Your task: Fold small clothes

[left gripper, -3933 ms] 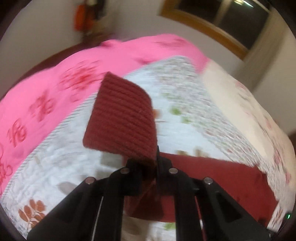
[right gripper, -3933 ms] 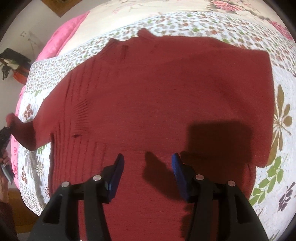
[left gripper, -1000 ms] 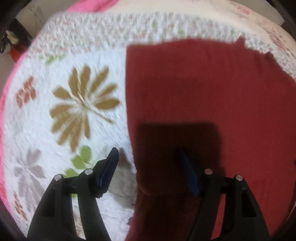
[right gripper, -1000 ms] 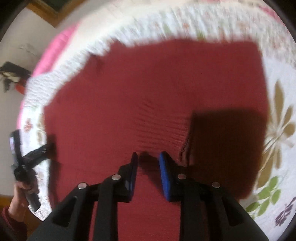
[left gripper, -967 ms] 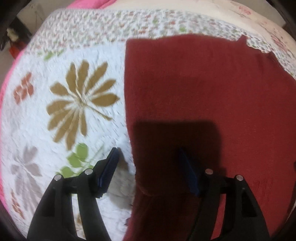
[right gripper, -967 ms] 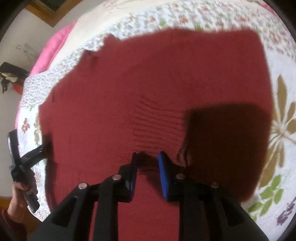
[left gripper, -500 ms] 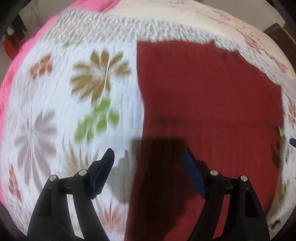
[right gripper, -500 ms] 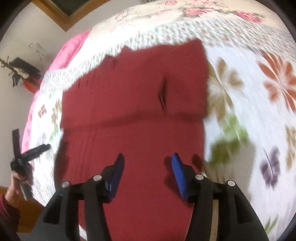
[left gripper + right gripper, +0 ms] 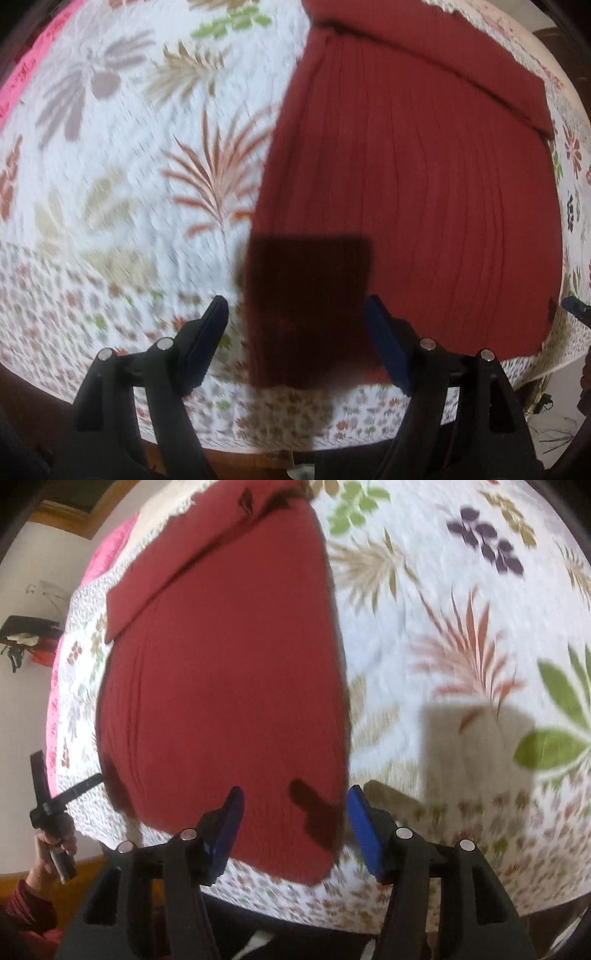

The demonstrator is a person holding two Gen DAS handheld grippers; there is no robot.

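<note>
Left wrist view first: our left gripper [image 9: 295,325] is spread wide with nothing in it, both blue pads clear of any cloth. It hangs over the near left corner of the sweater [image 9: 424,192], which lies flat on the quilt [image 9: 122,155] close to the bed's near edge. The sweater is dark red and ribbed, and up at its far end a folded layer lies across it in a diagonal band. A square dark shadow falls on the sweater's near left corner, right between our fingers. The quilt is white with leaf and flower prints and is a bit motion-blurred. The tip of the other gripper pokes in at the far right edge of the frame.

Right wrist view: our right gripper [image 9: 295,819] is wide open too, holding nothing. It sits above the sweater [image 9: 221,657] at its near right corner, with the right pad out past the sweater's edge, over the quilt [image 9: 461,590]. Same folded band shows at the far end. Off to the left we can see the left gripper [image 9: 62,794] beside the sweater's left edge, gripped by a hand [image 9: 55,845] in a dark red sleeve.
</note>
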